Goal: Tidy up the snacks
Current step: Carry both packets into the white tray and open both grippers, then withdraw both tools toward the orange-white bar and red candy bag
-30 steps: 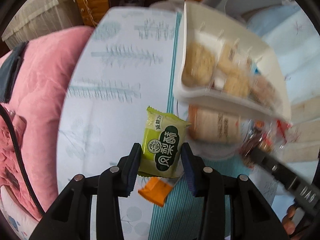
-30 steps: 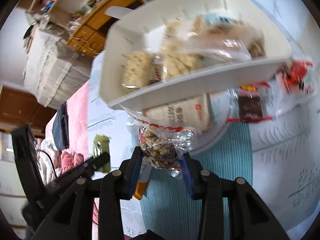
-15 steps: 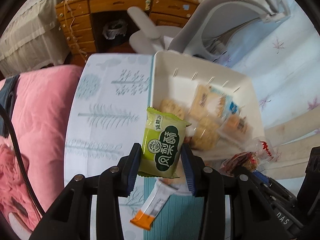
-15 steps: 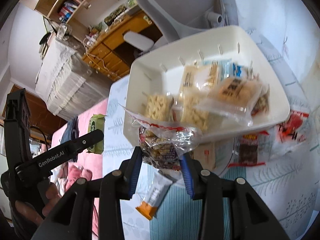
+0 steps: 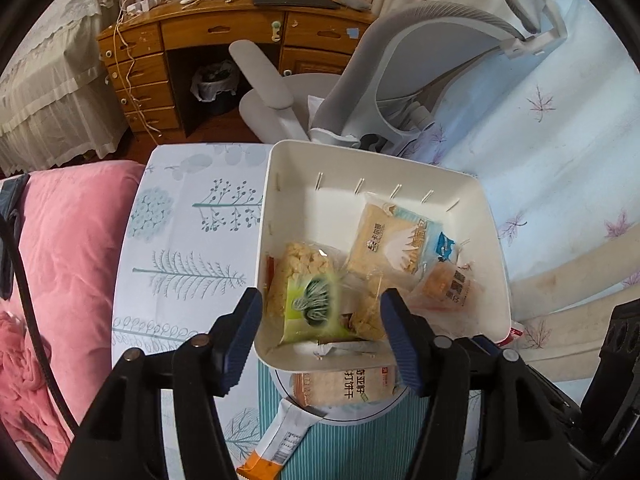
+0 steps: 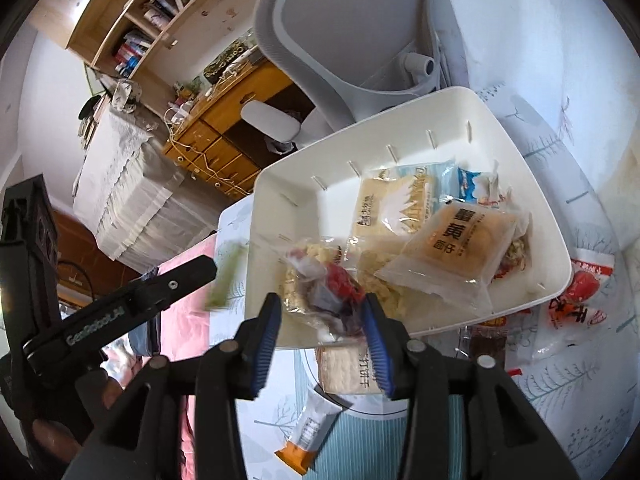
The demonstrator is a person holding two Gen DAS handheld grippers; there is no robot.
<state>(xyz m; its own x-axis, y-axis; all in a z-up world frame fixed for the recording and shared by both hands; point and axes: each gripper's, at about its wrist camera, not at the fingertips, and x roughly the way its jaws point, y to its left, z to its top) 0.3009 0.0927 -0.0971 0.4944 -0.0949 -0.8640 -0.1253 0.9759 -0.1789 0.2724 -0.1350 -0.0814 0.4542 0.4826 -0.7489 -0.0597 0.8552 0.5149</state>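
Note:
A white bin (image 5: 288,168) (image 6: 520,148) stands on the table and holds several snack packets. My left gripper (image 5: 322,340) is open above the bin's near edge; the green packet (image 5: 312,306) is blurred, dropping free into the bin. It shows as a green streak in the right wrist view (image 6: 226,276). My right gripper (image 6: 322,332) is open over the bin's near corner; the clear nut packet (image 6: 324,292) with red trim is blurred between the jaws, falling free.
A cracker packet (image 5: 344,386) lies under the bin's near edge on a round plate. An orange-tipped bar (image 5: 276,444) (image 6: 310,432) lies in front. Red-printed packets (image 6: 576,300) lie right of the bin. A grey chair (image 5: 400,68) stands behind, pink bedding (image 5: 60,260) at left.
Both grippers moved forward over the bin and opened. The green packet and the nut packet left the jaws and are falling into the bin.

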